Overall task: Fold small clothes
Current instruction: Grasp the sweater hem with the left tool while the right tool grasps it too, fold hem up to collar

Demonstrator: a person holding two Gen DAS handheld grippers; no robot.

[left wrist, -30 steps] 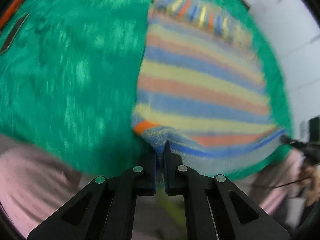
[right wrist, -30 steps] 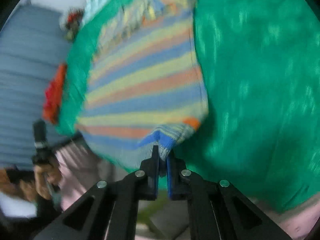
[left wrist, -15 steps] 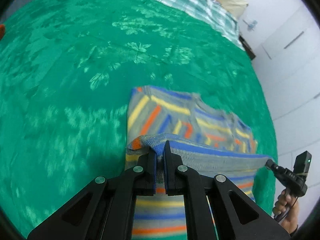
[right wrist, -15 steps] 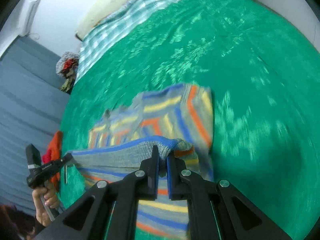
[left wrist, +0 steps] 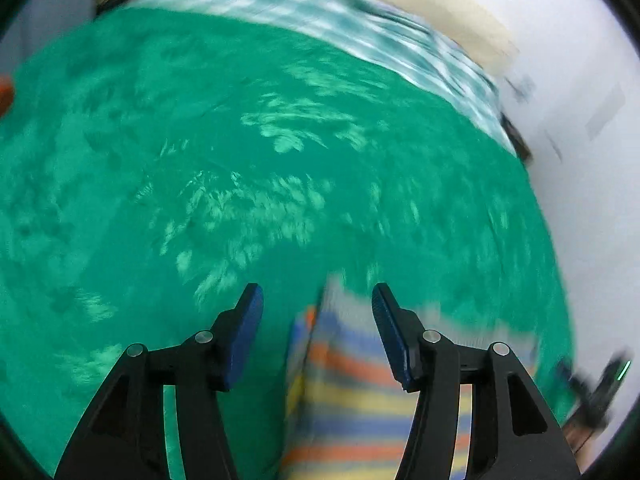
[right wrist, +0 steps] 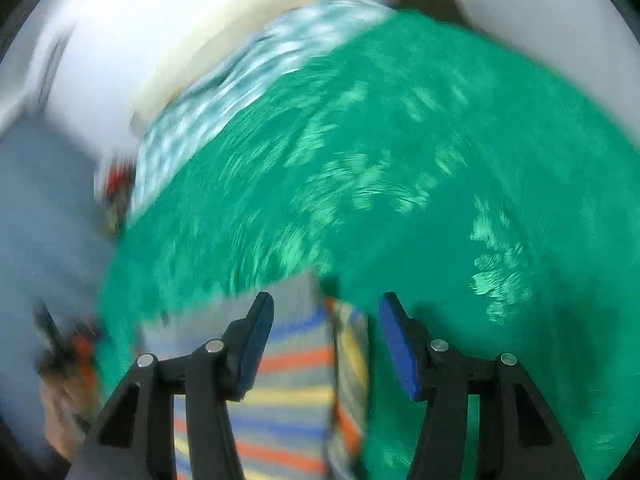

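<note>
A small striped knit sweater (left wrist: 352, 392), in blue, orange, yellow and grey, lies folded on the green bedspread (left wrist: 240, 168). In the left wrist view it sits low between the fingers of my left gripper (left wrist: 316, 296), which is open and empty just above its far left corner. In the right wrist view the sweater (right wrist: 296, 384) lies under my right gripper (right wrist: 326, 304), also open and empty above the far right corner. Both views are motion-blurred.
A checked green-and-white sheet (left wrist: 320, 12) and a pale pillow (left wrist: 432, 4) lie at the head of the bed. A grey curtain (right wrist: 44, 220) stands left of the bed. The other gripper shows blurred at the lower right (left wrist: 600, 384).
Both grippers carried the sweater's hem forward over its top, then opened and let it go. The sweater now lies folded, and both grippers have lifted and tilted toward the head of the bed.
</note>
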